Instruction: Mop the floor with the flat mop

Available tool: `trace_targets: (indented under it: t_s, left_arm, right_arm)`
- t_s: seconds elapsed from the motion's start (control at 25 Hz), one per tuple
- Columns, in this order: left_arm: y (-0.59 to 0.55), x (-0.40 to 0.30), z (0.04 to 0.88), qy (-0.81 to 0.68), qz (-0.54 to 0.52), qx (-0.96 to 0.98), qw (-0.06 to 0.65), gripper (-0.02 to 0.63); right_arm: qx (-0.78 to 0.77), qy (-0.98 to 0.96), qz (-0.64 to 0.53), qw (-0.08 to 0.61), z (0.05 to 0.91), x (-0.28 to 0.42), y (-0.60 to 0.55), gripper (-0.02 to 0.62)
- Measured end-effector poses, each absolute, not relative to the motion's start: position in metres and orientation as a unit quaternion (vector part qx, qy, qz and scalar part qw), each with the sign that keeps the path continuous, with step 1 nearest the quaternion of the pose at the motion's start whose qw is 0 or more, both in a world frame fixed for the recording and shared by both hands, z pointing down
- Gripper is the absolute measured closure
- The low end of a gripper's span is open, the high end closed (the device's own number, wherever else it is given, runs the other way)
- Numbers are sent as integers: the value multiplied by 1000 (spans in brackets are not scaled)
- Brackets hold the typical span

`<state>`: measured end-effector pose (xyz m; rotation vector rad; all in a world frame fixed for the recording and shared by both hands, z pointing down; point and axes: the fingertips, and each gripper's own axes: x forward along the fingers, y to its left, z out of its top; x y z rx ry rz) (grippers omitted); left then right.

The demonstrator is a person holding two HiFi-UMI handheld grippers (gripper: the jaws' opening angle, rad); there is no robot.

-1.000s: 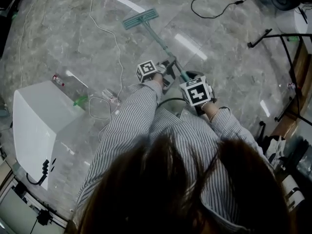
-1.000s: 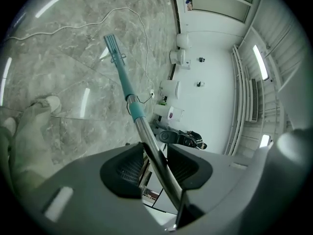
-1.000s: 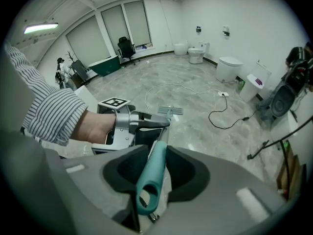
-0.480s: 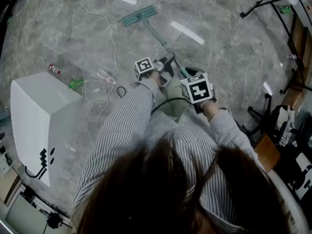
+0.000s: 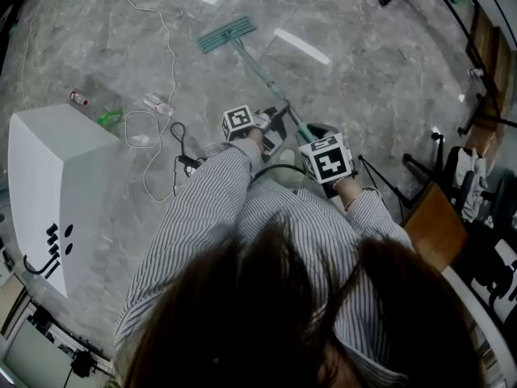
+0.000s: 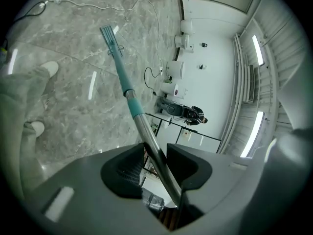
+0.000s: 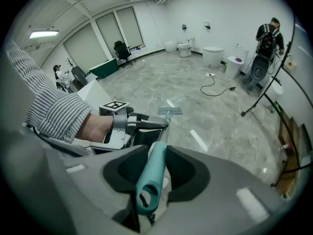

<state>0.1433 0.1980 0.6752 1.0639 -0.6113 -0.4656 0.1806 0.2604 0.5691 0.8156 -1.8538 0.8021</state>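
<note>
The flat mop's teal head (image 5: 227,33) lies flat on the grey marble floor ahead of me, and its pole (image 5: 260,74) slants back to my hands. My left gripper (image 5: 275,120) is shut on the silver part of the pole (image 6: 149,141), lower down. My right gripper (image 5: 317,130) is shut on the teal grip at the pole's top end (image 7: 152,176). In the left gripper view the mop head (image 6: 110,36) shows far up the pole. In the right gripper view the mop head (image 7: 168,111) sits beyond the left gripper (image 7: 146,124).
A white box-like cabinet (image 5: 44,192) stands to my left. White and black cables (image 5: 158,87) trail over the floor beside it, with a small bottle (image 5: 78,98) and a green item (image 5: 110,118). Black stands (image 5: 477,120) and a wooden board (image 5: 432,225) crowd the right side.
The view has shifted: the cabinet and cables now sit further back and left, and more right-side furniture shows. Both grippers keep their hold on the mop, whose head stays ahead.
</note>
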Motion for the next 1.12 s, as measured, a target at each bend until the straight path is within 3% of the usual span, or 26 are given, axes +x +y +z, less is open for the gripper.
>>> trace_targets:
  t_s: [0.56,1.12]
  left_arm:
    - [344,278,649,-230,-202,499,811,463]
    - [359,284,667,-240,-200,507,804,465]
  right_arm:
    - [354,-749,343,442,548,311,403,479]
    - [337,-743,327,477,563,318,422,479]
